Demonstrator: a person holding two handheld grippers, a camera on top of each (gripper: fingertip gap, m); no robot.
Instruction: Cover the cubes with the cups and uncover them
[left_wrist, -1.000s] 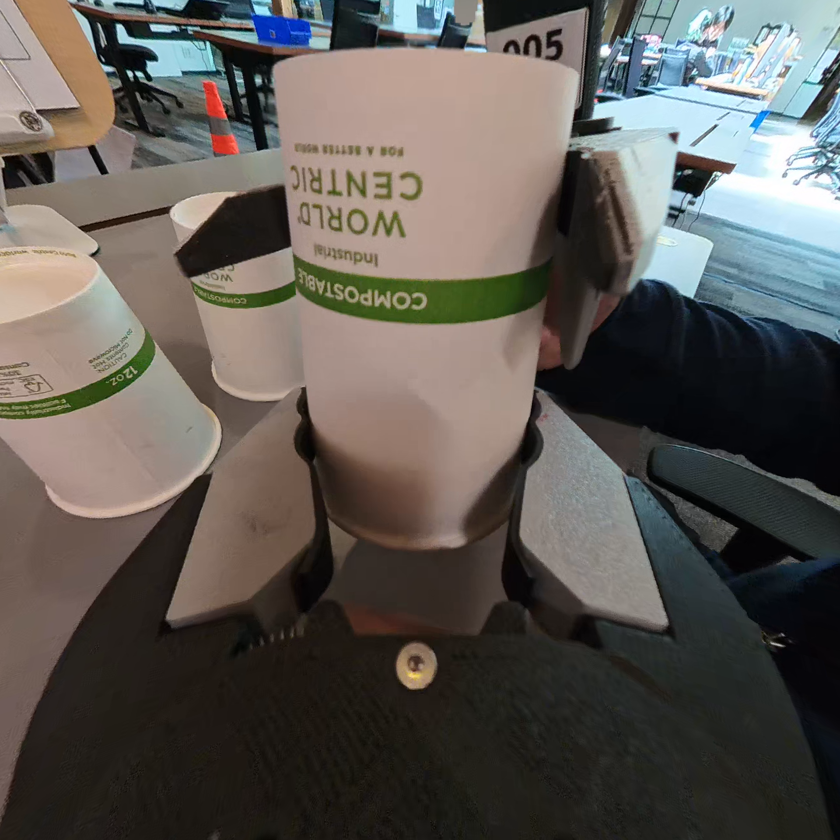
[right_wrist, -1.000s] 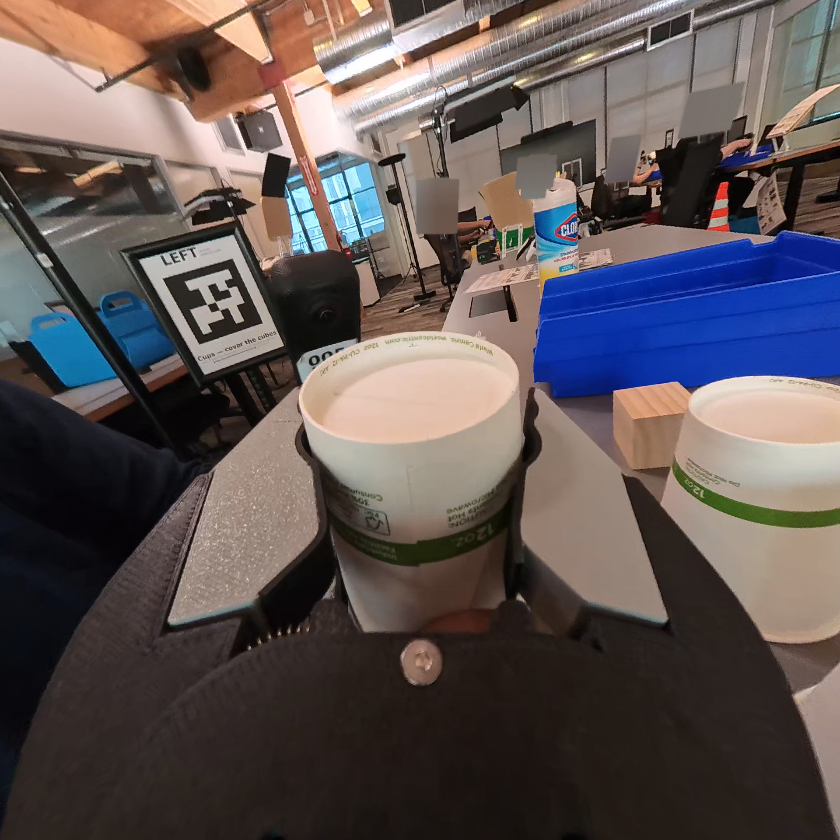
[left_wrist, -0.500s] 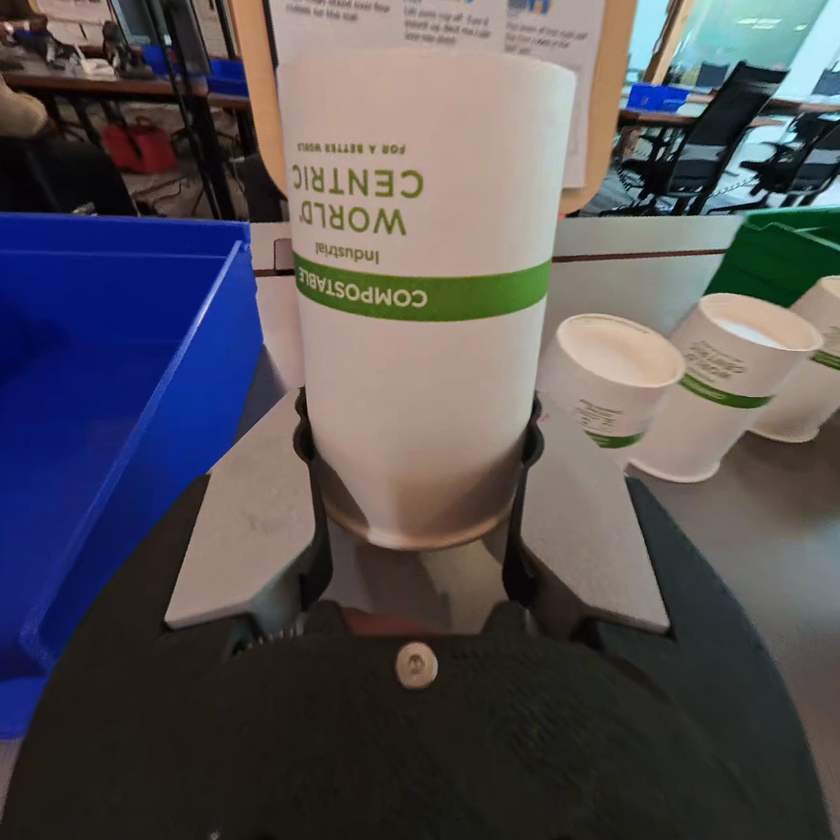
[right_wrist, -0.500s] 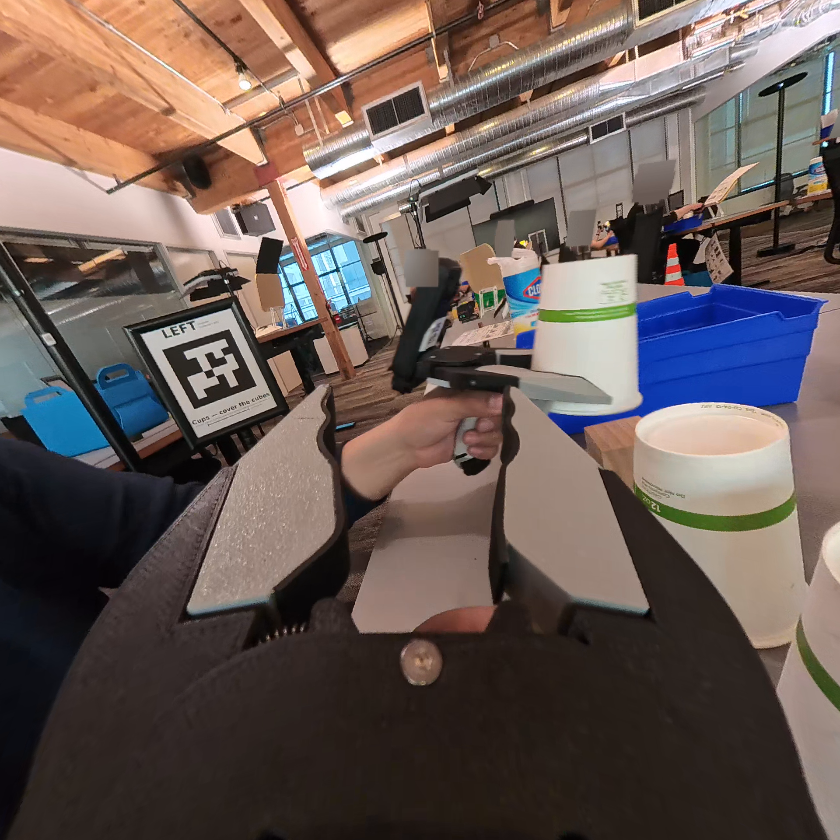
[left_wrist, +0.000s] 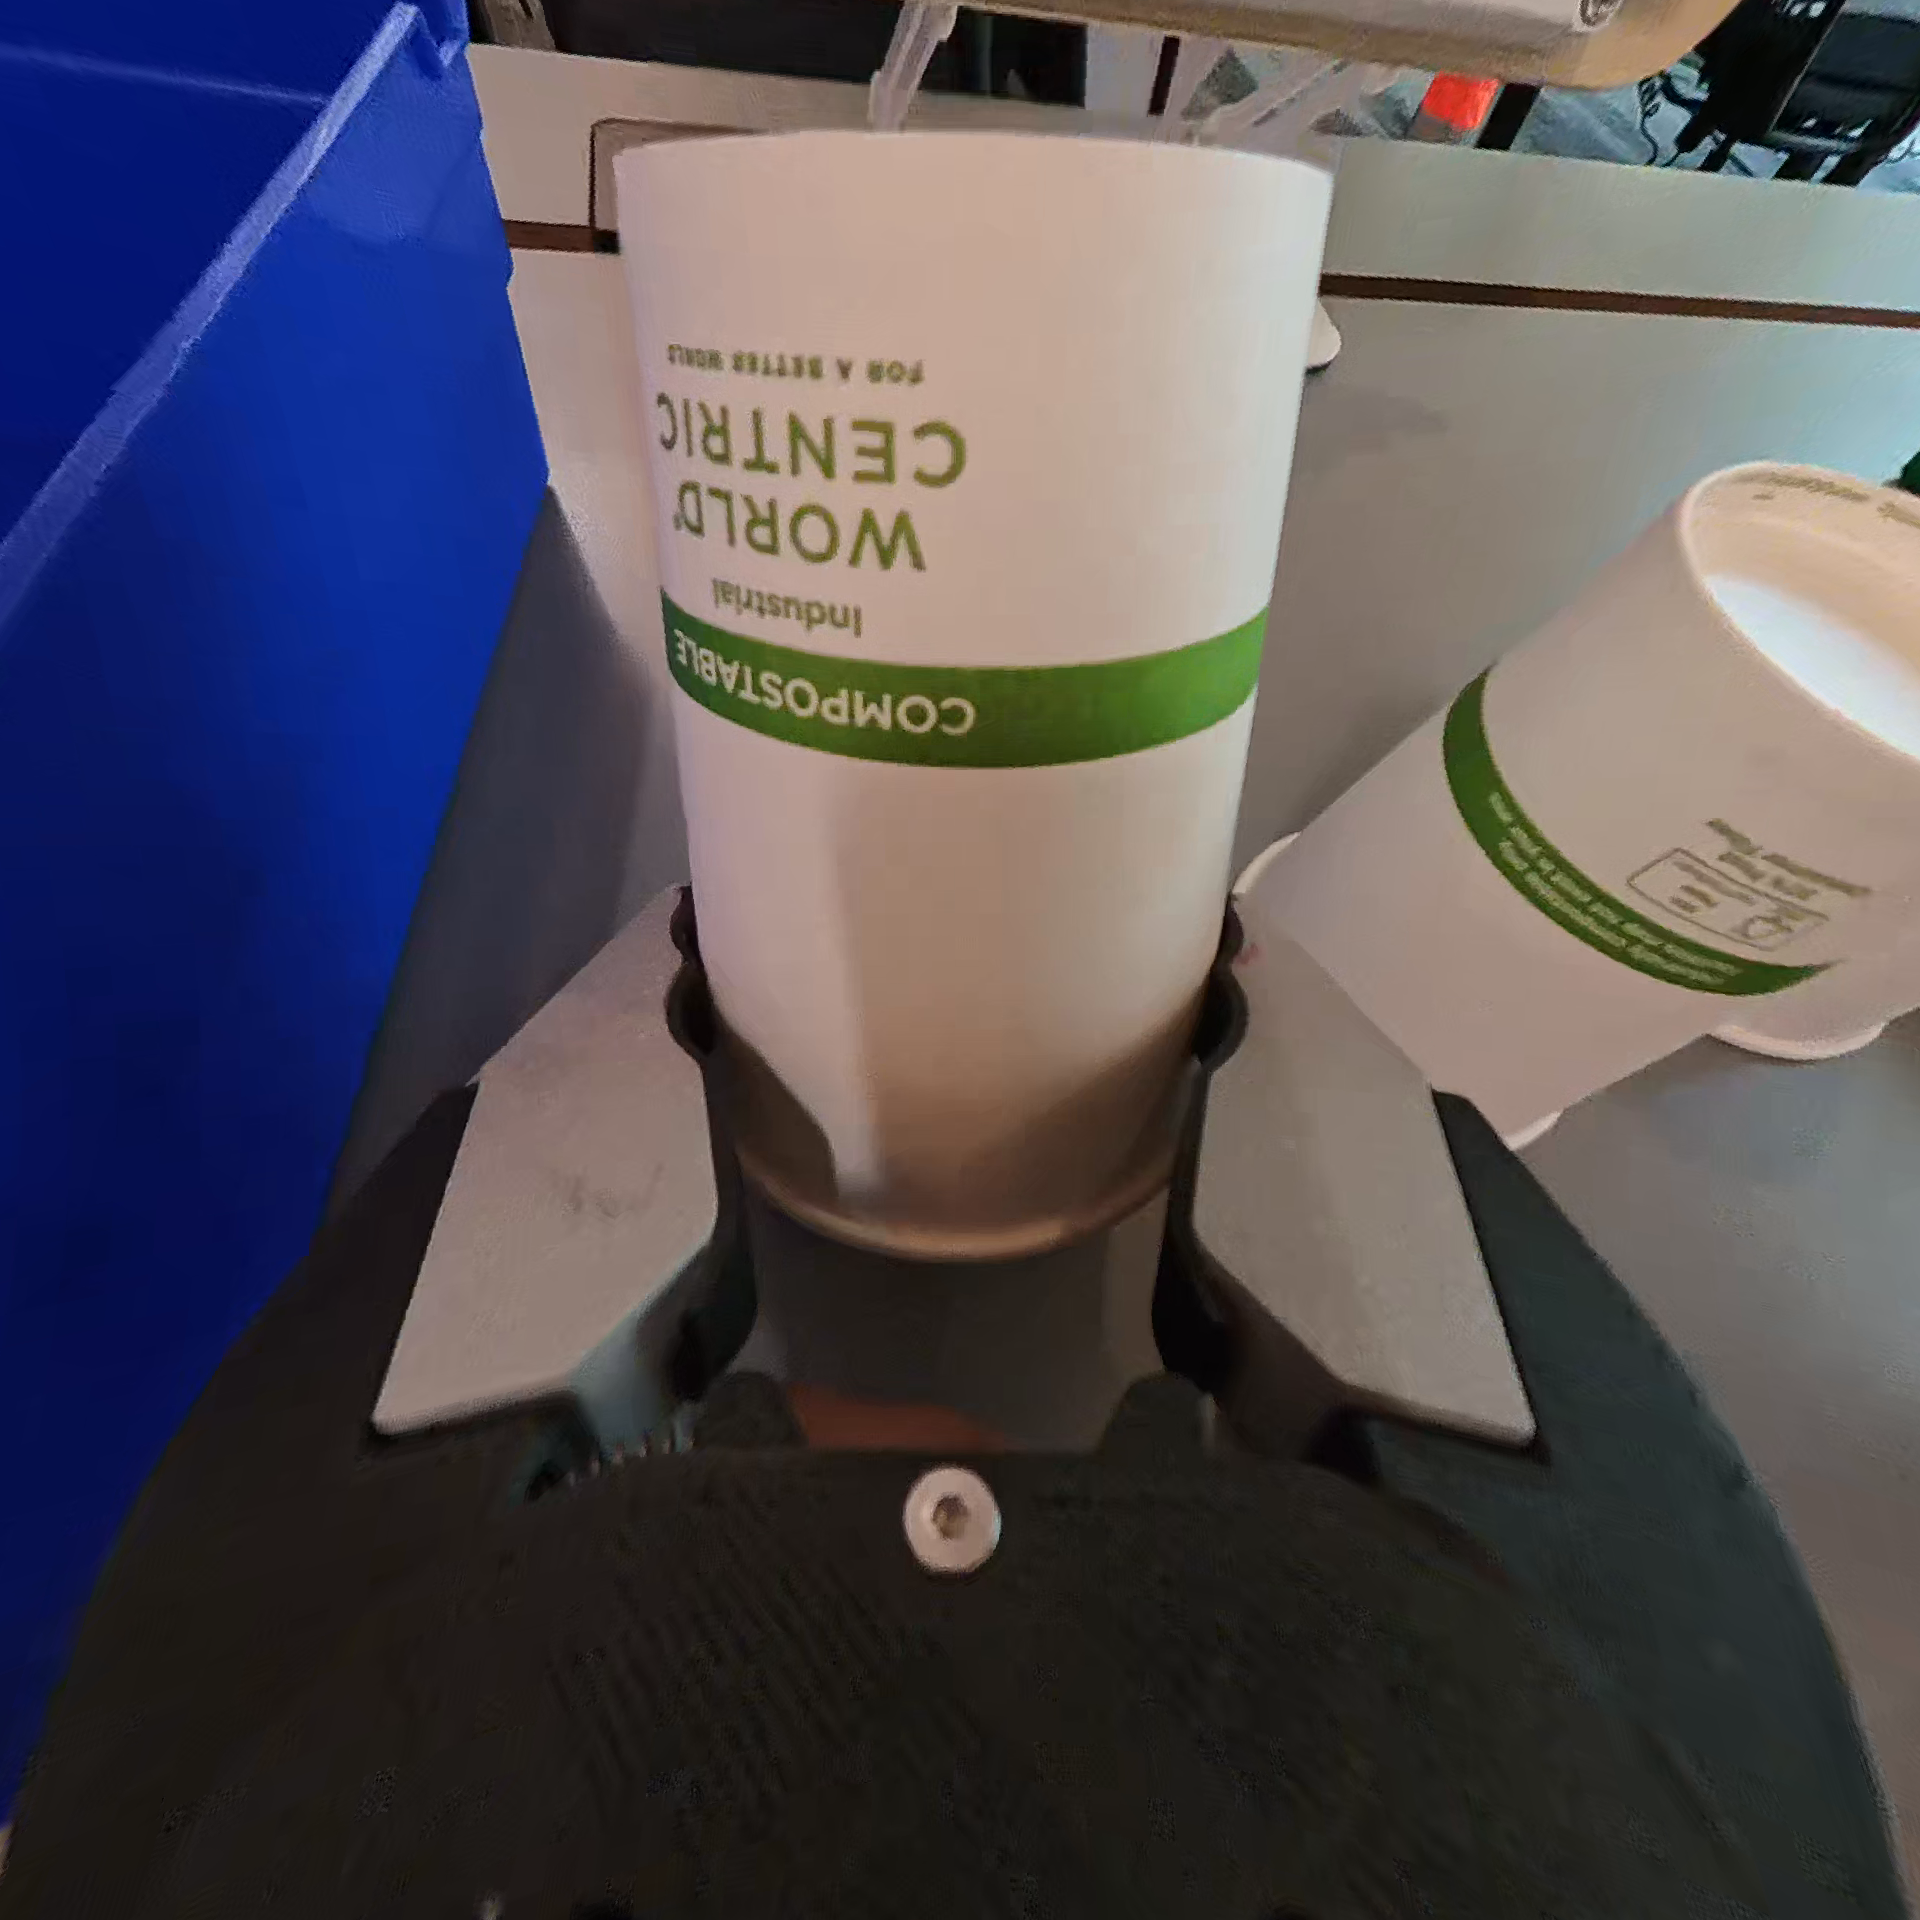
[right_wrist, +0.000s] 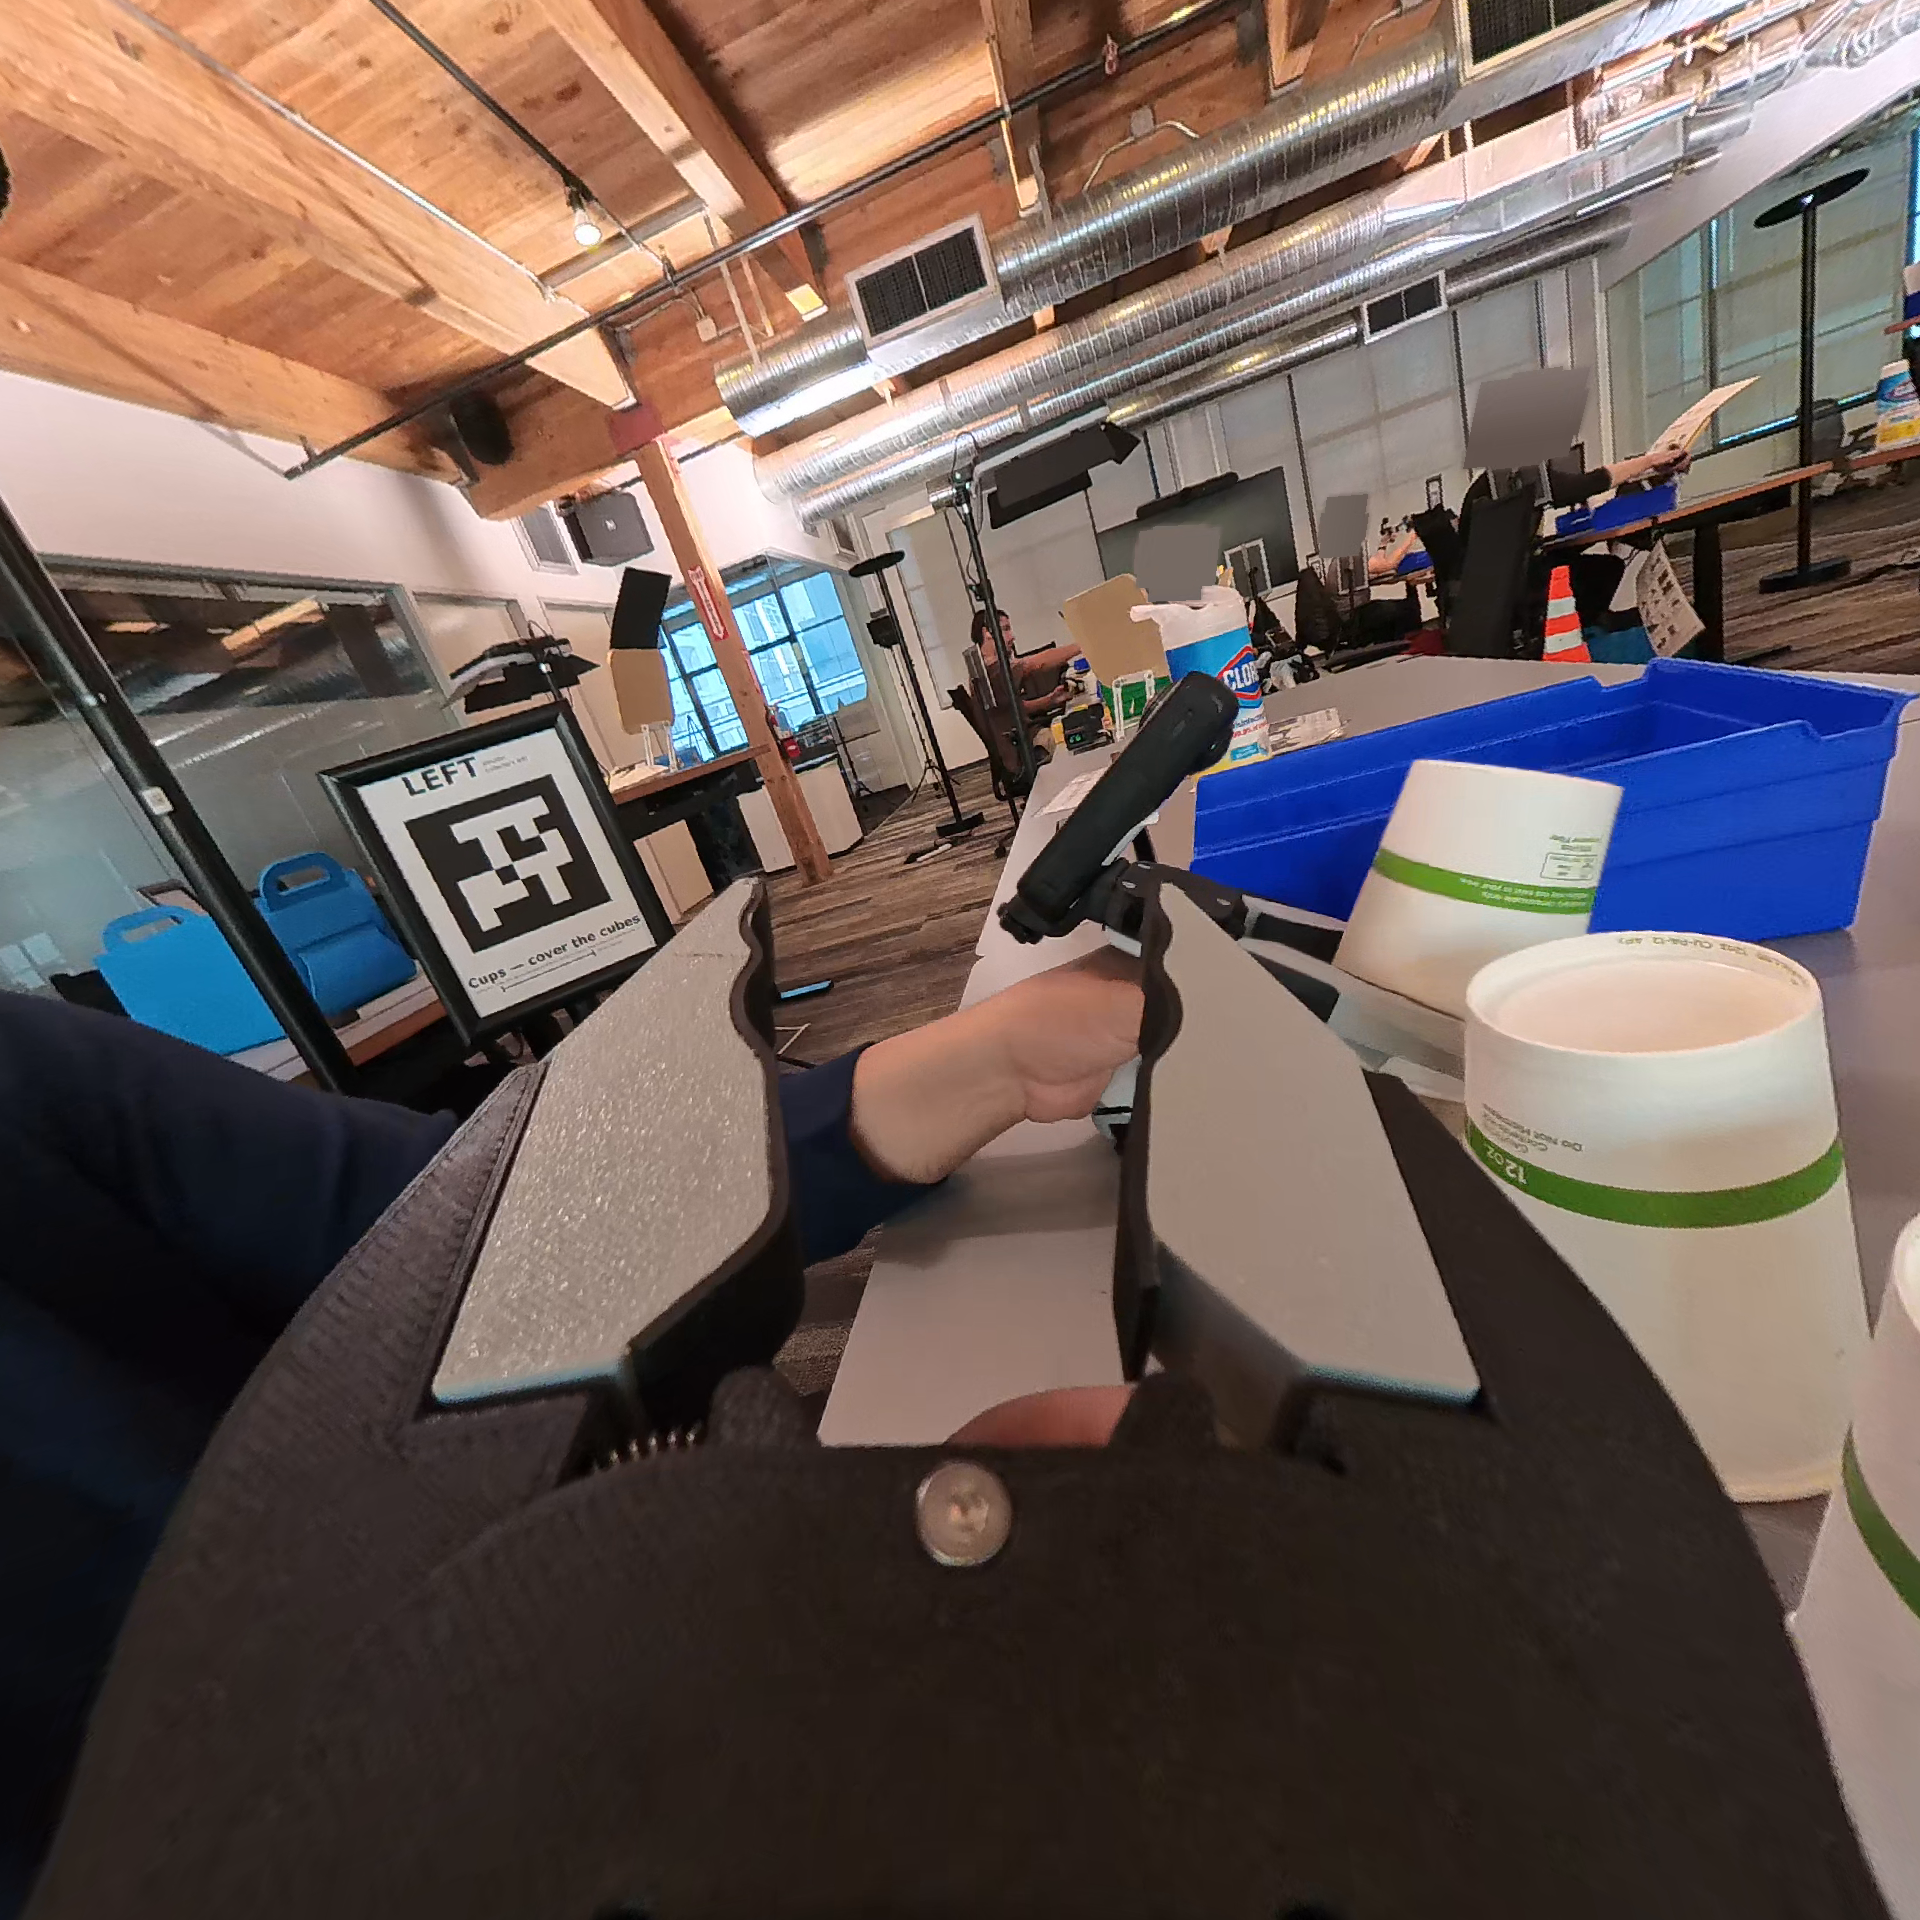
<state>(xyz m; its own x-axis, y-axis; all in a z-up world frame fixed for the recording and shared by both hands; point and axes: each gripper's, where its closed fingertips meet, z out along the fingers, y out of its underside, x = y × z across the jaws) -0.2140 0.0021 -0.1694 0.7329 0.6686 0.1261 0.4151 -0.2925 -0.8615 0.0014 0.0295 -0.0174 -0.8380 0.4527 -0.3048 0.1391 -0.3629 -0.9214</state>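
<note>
Cup (left_wrist: 956, 644), white paper with a green band, upside down, clamped between the left gripper's (left_wrist: 956, 966) jaws; both pads press its wall near the narrow closed end. A second ago it hung near the person's other arm; now it sits beside the blue bin (left_wrist: 208, 623), low over the grey desk (left_wrist: 1558, 468). From the right wrist view its wide rim looks at or just above the desk, close in front of the bin.

Right gripper (right_wrist: 956, 997): jaws apart, nothing between them. A second ago they bracketed an inverted cup; that cup is out of the grip now, and the jaws have narrowed since.

Other inverted cups stand on the desk: one near the right gripper (right_wrist: 1652, 1195), one at the right frame edge (right_wrist: 1870, 1558).

Cube: no cube visible now. The wooden one seen a second ago near the bin is likely under the left cup or just hidden; cannot tell.

Judgement: cover step for this cup nearly done; release is next.
</note>
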